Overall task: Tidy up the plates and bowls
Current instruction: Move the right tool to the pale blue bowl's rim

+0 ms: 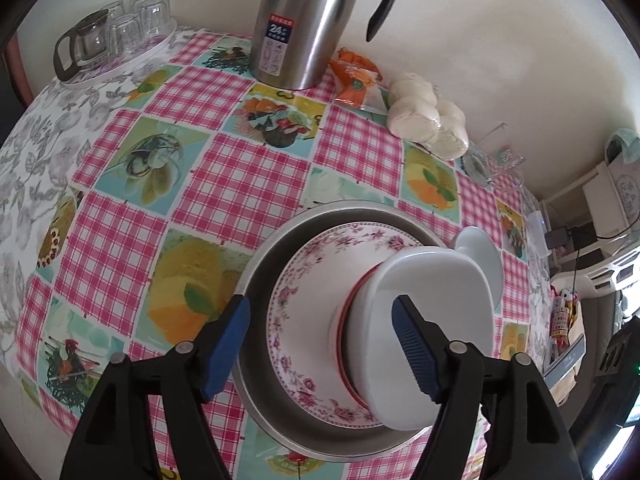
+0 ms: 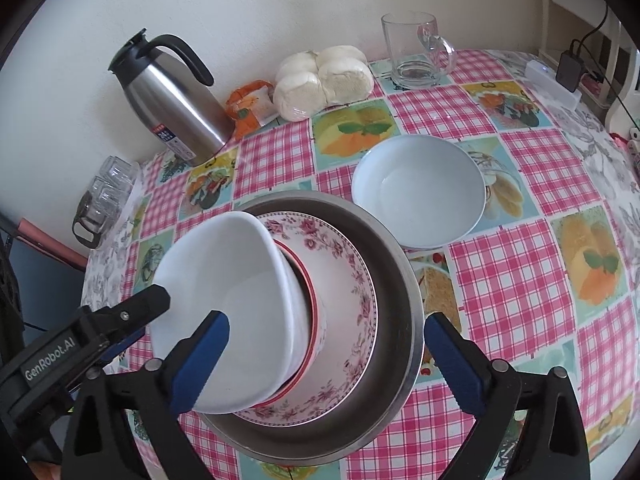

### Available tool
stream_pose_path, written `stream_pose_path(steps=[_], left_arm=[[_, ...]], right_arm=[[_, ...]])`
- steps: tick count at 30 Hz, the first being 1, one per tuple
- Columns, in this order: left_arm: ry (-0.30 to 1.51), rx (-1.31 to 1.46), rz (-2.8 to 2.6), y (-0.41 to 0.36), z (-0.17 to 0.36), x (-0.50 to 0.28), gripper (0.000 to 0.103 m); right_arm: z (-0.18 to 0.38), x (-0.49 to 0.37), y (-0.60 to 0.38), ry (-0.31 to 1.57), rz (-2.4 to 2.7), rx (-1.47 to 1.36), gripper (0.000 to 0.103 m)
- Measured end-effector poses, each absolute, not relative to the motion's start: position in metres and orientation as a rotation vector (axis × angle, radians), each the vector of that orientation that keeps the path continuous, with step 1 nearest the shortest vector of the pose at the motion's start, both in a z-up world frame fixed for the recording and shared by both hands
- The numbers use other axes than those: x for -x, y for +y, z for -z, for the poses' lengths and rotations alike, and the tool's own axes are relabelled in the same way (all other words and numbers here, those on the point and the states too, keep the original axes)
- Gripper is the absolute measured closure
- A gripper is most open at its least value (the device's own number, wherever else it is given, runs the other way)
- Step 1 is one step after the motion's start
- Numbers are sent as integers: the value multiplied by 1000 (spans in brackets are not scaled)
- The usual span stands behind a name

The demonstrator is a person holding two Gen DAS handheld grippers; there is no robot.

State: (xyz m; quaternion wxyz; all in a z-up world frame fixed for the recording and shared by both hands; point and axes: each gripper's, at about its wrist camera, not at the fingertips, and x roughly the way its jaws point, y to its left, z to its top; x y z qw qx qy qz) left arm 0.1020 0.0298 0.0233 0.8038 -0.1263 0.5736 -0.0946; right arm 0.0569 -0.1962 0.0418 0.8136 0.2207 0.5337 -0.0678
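Note:
A steel basin (image 1: pixel 264 416) (image 2: pixel 396 264) sits on the checked tablecloth. Inside it lies a pink floral plate (image 1: pixel 304 280) (image 2: pixel 348 264), then a red-rimmed bowl (image 1: pixel 340 320) (image 2: pixel 316 320), with a white squarish bowl (image 1: pixel 432 292) (image 2: pixel 240 272) stacked on top. A pale blue bowl (image 2: pixel 420 188) (image 1: pixel 480 252) stands alone on the table to the right of the stack. My left gripper (image 1: pixel 320 348) is open over the stack's left side, one finger over the white bowl. My right gripper (image 2: pixel 324 360) is open, straddling the stack's near side. The left gripper's tip (image 2: pixel 152 300) shows at the white bowl's edge.
A steel thermos jug (image 1: pixel 304 28) (image 2: pixel 172 108), an orange packet (image 1: pixel 356 80) and bagged white buns (image 1: pixel 428 116) (image 2: pixel 324 80) stand along the wall. A glass mug (image 2: pixel 416 52) is at the back right. A tray with glasses and a glass pot (image 1: pixel 112 36) is back left.

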Motion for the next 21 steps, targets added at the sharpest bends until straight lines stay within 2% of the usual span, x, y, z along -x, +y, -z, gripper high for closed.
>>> stream_pose_path(steps=[5, 11, 21], left_arm=[[1219, 264, 160, 34, -23, -103, 25], [1170, 224, 92, 37, -26, -104, 5], [1147, 193, 60, 39, -28, -105, 4]], right_arm=[[-37, -56, -200, 1149, 161, -481, 0], [-38, -55, -201, 1141, 168, -476, 0], [-38, -55, -201, 1138, 173, -470, 0]])
